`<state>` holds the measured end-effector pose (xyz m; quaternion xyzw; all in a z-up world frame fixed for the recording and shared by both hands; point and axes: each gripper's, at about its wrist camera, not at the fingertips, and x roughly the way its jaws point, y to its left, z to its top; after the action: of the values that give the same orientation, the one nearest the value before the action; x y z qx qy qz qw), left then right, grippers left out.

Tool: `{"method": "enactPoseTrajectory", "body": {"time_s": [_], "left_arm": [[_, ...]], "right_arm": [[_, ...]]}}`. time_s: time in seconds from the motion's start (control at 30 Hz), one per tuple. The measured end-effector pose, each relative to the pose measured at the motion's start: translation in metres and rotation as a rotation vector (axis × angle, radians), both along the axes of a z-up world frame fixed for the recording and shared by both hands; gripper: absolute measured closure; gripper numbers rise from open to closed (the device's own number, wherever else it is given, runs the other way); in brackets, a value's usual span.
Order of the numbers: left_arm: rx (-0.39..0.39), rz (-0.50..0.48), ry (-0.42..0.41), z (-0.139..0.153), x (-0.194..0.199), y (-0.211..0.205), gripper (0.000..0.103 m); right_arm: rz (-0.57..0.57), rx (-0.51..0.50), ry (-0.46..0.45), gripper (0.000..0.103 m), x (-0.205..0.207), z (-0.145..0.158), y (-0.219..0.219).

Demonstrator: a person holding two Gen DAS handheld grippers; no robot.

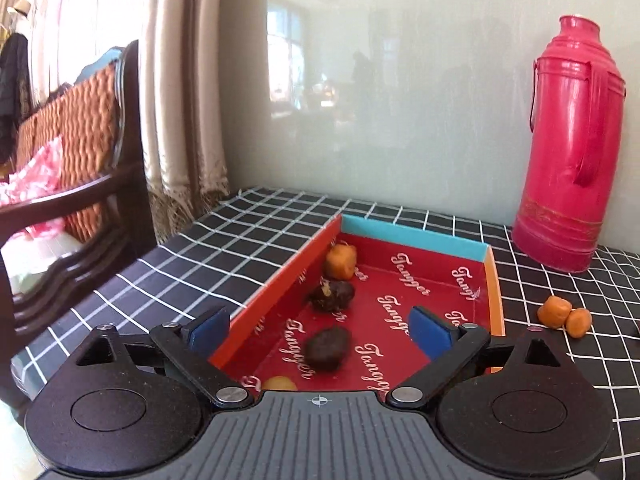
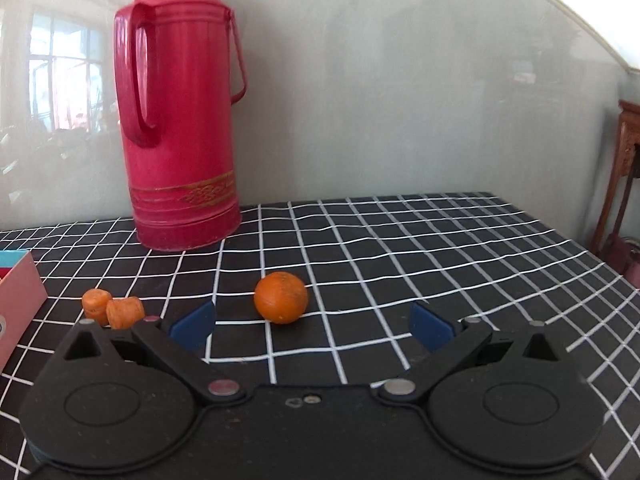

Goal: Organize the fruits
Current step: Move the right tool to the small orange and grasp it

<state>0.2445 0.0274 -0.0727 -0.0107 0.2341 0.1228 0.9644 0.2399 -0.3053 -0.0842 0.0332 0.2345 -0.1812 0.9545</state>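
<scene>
L gripper [image 1: 320, 334] jaws are spread wide w/ nothing pinched, over the red tray [image 1: 494, 280] holding two dark fruits [image 1: 328, 350]. R gripper [image 2: 312, 326] jaws are spread too; an orange [image 2: 281, 297] is seen just beyond on the tabletop [image 2: 420, 248], carrot pcs [image 2: 114, 308] near left, thermos [image 2: 180, 120] far.

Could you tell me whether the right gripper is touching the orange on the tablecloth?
Apart. The right wrist view shows the orange resting beyond the open right gripper, with checked tablecloth visible between it and both fingers.
</scene>
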Motion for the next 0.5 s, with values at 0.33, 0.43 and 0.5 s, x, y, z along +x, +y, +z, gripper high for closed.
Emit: {"method": "enactPoseTrajectory", "body": {"time_s": [0.33,0.43,0.5], "left_arm": [[0.038,0.045,-0.016,-0.002,-0.01,0.017,0.002],[0.031,0.07,-0.018,-0.001,-0.011,0.027,0.001],[0.027,0.085,-0.016,-0.002,-0.011,0.032,0.001]], "right_arm": [[-0.039,0.119,0.093,0.01,0.054,-0.017,-0.011],[-0.051,0.106,0.112,0.017,0.07,-0.018,-0.012],[-0.051,0.115,0.133,0.031,0.078,-0.021,-0.016]]}}
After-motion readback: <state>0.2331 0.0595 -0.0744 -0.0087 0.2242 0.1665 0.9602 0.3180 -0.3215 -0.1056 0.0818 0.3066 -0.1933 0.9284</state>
